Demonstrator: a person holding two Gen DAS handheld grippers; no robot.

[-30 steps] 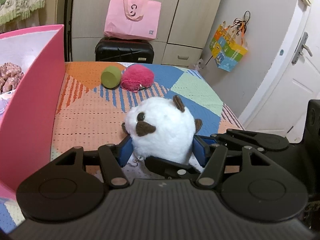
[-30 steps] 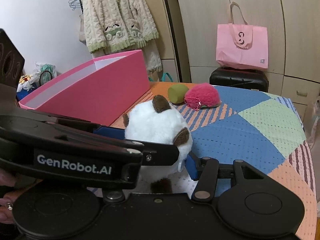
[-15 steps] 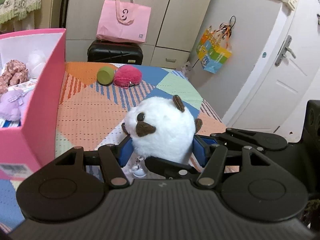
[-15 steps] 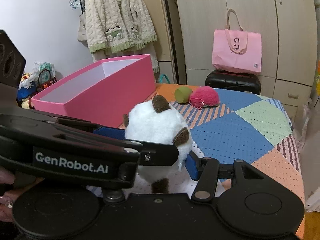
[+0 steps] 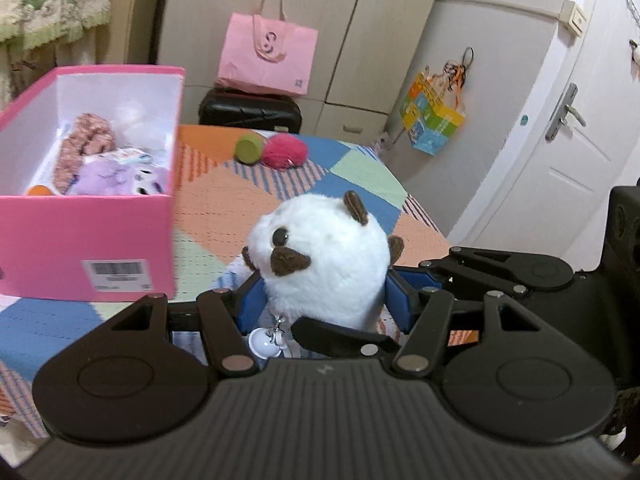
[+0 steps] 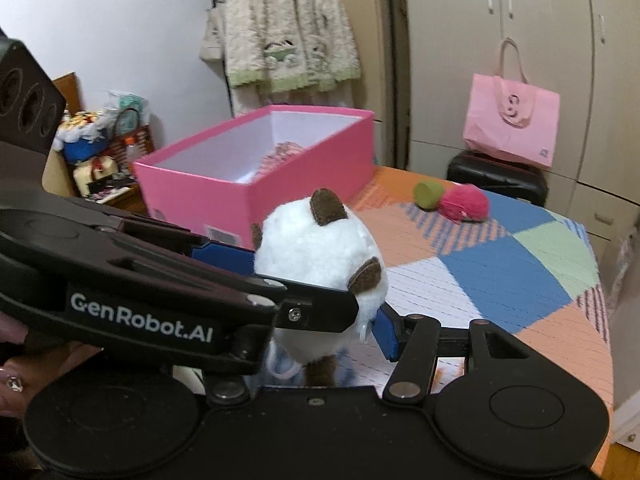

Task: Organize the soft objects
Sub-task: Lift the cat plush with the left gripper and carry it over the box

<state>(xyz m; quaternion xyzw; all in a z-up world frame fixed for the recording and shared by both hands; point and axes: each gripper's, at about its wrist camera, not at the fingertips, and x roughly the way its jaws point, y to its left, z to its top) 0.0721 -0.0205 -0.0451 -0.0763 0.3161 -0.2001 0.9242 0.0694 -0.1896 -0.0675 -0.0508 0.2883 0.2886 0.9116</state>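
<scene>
A white round plush toy (image 5: 328,256) with brown ears and nose hangs above the patchwork quilt (image 5: 224,216), held by both grippers. My left gripper (image 5: 326,300) is shut on it, a blue pad on each side. My right gripper (image 6: 320,336) holds the same plush toy (image 6: 316,256) crosswise; its jaws are opening slightly, and the blue right pad (image 6: 386,332) still touches the fur. The left pad is hidden behind the left gripper. An open pink box (image 5: 80,232) stands to the left with several soft toys inside, among them a purple one (image 5: 106,176). A green ball (image 5: 249,150) and a pink fuzzy toy (image 5: 285,151) lie at the far end.
A pink bag (image 5: 266,56) sits on a black suitcase (image 5: 250,110) by the wardrobe. A white door (image 5: 560,140) and a colourful hanging bag (image 5: 434,120) are on the right. A knitted cardigan (image 6: 288,32) hangs behind the pink box (image 6: 304,184). A hand (image 6: 8,380) shows at the lower left.
Both grippers have drawn back and risen with the white plush toy held between them. The pink box now lies farther off and shows its inside.
</scene>
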